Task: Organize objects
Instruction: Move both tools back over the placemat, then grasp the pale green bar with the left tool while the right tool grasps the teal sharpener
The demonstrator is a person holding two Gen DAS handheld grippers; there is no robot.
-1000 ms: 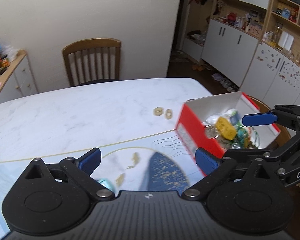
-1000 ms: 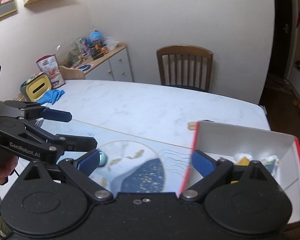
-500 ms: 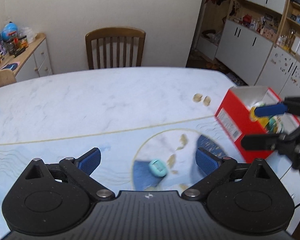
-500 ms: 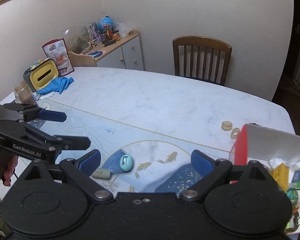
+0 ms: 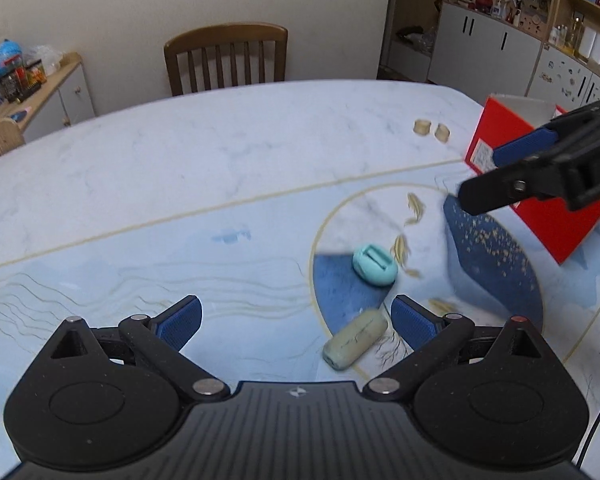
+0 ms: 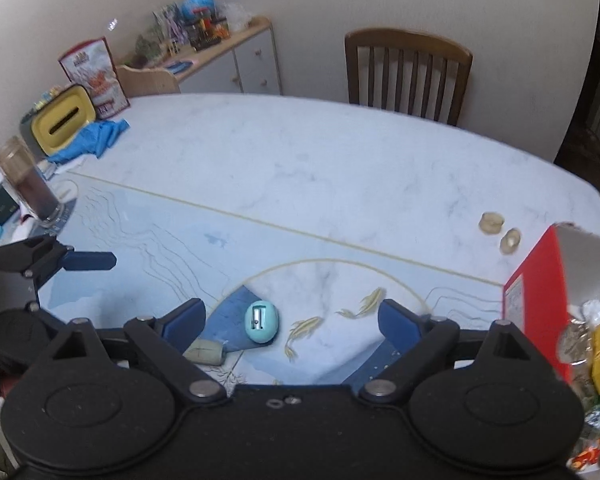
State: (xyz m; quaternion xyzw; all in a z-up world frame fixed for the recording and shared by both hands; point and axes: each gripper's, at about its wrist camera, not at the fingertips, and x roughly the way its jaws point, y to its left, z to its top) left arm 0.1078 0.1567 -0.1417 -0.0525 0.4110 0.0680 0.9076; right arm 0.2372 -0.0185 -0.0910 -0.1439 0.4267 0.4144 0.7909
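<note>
Two claws are hovering over the desk [image 5: 220,152], both released; the right claw [image 6: 290,320] has just been closing slightly, gripping nothing. Below it, the teal sharpener [image 6: 262,322] is lying beside the beige eraser [image 6: 204,352], near the left claw [image 5: 296,322].

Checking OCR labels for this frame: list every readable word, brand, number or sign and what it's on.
"D": first letter only, on the side of the right gripper in the left wrist view; the rest runs off the frame.
White label on the red box: print too small to read.
Red-and-white snack bag: lettering blurred, unreadable.
Pale eraser: dark marks, not legible.
Nothing else readable.
</note>
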